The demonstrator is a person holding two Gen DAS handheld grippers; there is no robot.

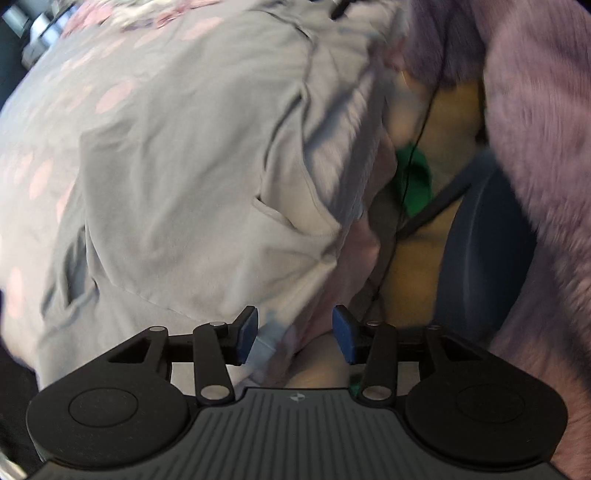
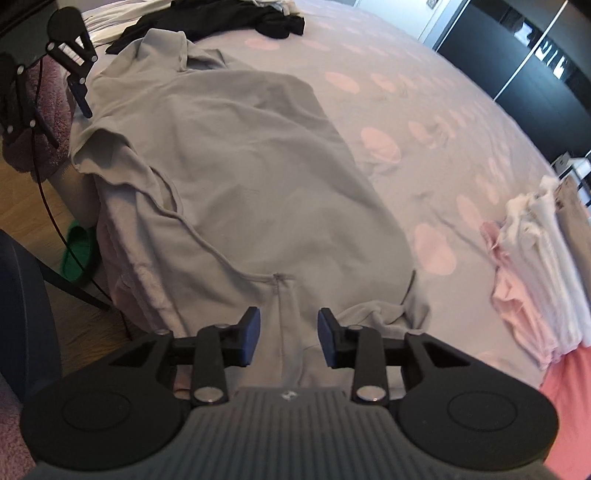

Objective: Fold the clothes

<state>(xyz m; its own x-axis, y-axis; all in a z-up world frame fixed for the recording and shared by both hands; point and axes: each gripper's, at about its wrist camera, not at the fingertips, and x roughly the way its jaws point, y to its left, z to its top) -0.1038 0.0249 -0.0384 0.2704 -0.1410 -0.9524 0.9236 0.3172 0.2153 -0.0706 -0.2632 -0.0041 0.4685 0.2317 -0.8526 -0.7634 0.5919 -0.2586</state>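
A grey garment (image 2: 236, 177) lies spread on a bed cover (image 2: 424, 122) that is grey with pink dots. One side of it hangs over the bed's near edge. My right gripper (image 2: 290, 341) hovers over the garment's near hem by a stitched seam, jaws apart, pads not pressing the cloth. In the left wrist view the same grey garment (image 1: 192, 177) fills the frame, blurred. My left gripper (image 1: 295, 336) stands open at its edge with loose cloth between the pads. The left gripper (image 2: 79, 92) also shows at the garment's far left corner.
A stack of folded white and pink clothes (image 2: 535, 258) sits on the bed at the right. Black clothes (image 2: 229, 18) lie at the far end. Beside the bed are wooden floor, a green slipper (image 2: 79, 254), a blue chair (image 1: 480, 258) and a fuzzy purple sleeve (image 1: 535, 110).
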